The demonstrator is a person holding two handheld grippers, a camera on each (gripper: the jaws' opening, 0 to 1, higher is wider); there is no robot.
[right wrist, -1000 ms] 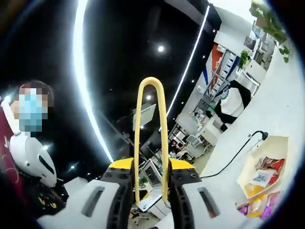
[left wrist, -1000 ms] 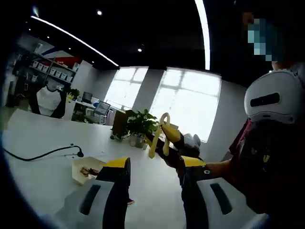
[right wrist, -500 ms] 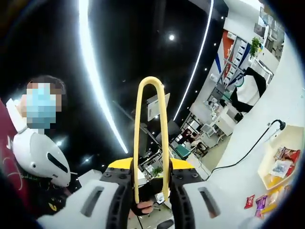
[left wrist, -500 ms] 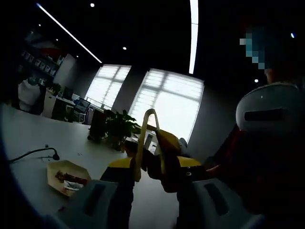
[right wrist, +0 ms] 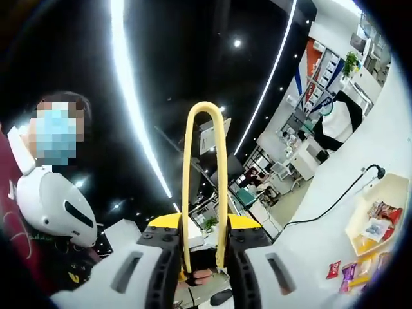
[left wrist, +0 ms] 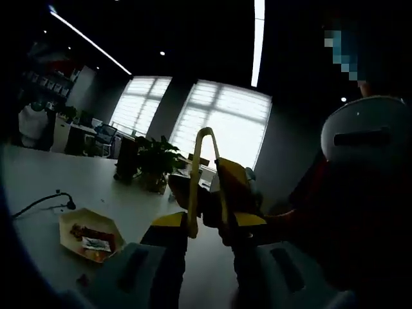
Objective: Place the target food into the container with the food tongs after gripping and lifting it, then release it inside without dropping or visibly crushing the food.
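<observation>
Yellow food tongs [right wrist: 203, 174] stand loop-up between the jaws of my right gripper [right wrist: 204, 226], which is shut on their two arms. In the left gripper view the same tongs [left wrist: 207, 174] rise just above and between the yellow tips of my left gripper [left wrist: 209, 222]. Its jaws stand apart on either side of them, and contact is not visible. The right gripper's yellow jaw [left wrist: 235, 187] is right behind the tongs. A pale yellow container [left wrist: 87, 235] holding snack packets lies on the white table [left wrist: 38, 180]. It also appears at the right [right wrist: 376, 215], with loose packets [right wrist: 335, 269] beside it.
A black cable [left wrist: 38, 205] runs across the table near the container. Potted plants [left wrist: 154, 161] stand at the table's far end. A person with a white headset [left wrist: 367, 138] is close on the right. A hand [right wrist: 199, 275] shows below the tongs.
The tongs and right gripper have come nearer to the left gripper, and the loop now stands between its tips. The left jaws look slightly narrower. The right grip is unchanged.
</observation>
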